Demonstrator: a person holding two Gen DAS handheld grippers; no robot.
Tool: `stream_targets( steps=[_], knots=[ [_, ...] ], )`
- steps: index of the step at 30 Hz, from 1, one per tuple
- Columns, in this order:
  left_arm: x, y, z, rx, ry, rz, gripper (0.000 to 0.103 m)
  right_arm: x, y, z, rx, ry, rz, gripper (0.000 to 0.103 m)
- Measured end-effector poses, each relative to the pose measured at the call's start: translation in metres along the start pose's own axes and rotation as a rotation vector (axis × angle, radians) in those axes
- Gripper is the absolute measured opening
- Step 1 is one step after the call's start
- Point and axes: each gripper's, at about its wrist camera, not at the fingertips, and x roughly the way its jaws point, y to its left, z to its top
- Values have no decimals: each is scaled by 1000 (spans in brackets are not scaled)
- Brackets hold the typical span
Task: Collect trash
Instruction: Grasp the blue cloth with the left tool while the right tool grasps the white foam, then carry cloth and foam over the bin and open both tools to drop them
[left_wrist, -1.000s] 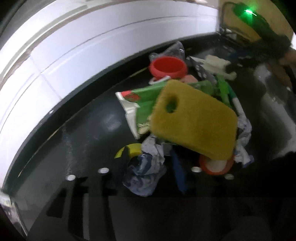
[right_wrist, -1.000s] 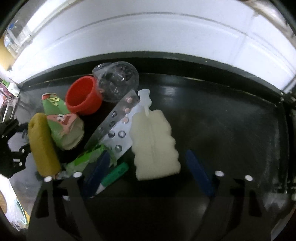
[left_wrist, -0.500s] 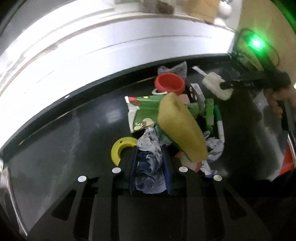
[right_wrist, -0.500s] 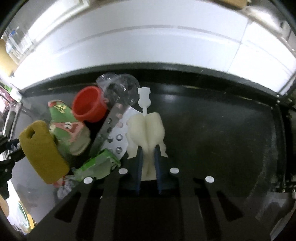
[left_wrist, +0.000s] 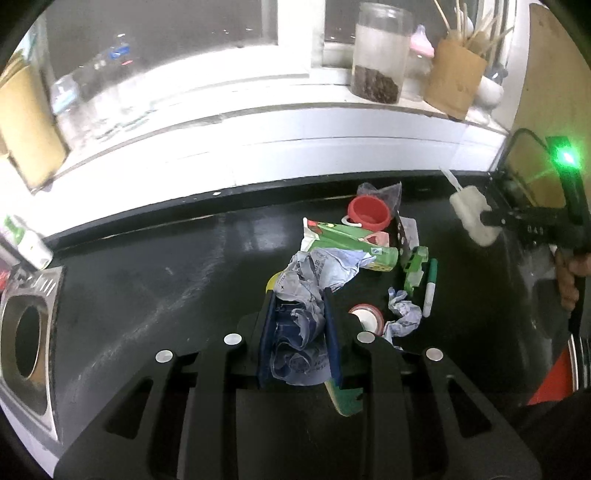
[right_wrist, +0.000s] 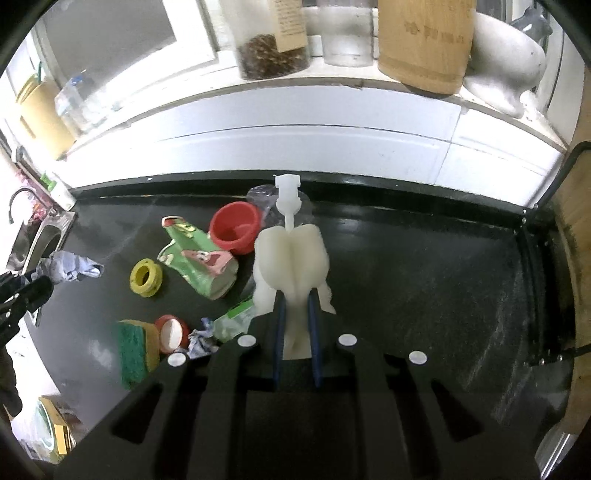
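Glossy black table (right_wrist: 424, 266): fills the middle of both views, white tiled ledge behind it.
Steel sink (left_wrist: 26, 332): left edge of the left wrist view, round drain hole.
Green printed snack bag (right_wrist: 195, 258): flattened, centre left of the right wrist view, touching the red plastic cup (right_wrist: 234, 227) lying on its side.
White foam brush head with plastic stem (right_wrist: 291, 258): soft, lobed; the right claw (right_wrist: 295, 317) is clamped on it, above the table.
Green-and-yellow scouring sponge (right_wrist: 135, 350): lower left, beside a red-rimmed white lid (right_wrist: 171, 332).
Crumpled blue-grey printed paper (left_wrist: 306, 295): the left claw (left_wrist: 299, 317) is clamped on it, above the pile.
Yellow tape ring (right_wrist: 146, 277): flat, just left of the bag.
Green marker pen (left_wrist: 430, 288): right of the pile.
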Motion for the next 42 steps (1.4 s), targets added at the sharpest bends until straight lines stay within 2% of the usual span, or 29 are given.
stream_targets(
  steps=[15, 21, 27, 32, 35, 42],
  knots=[
    [-23, -6, -24, -73, 3, 58, 24, -30, 25, -20, -81, -19, 27, 13],
    [-42, 6, -43, -150, -6, 110, 24, -45, 68, -21, -179, -26, 89, 13],
    [-80, 46, -87, -275, -9, 215, 24, -50, 156, -24, -353, -15, 203, 13],
    [-121, 89, -139, -409, -7, 319, 24, -47, 258, -41, -525, 19, 335, 13],
    [-155, 120, -187, -505, 3, 416, 24, -47, 324, -61, -636, 46, 414, 13],
    [-219, 180, -303, -749, 53, 569, 24, -49, 473, -131, -866, 137, 583, 13]
  ],
)
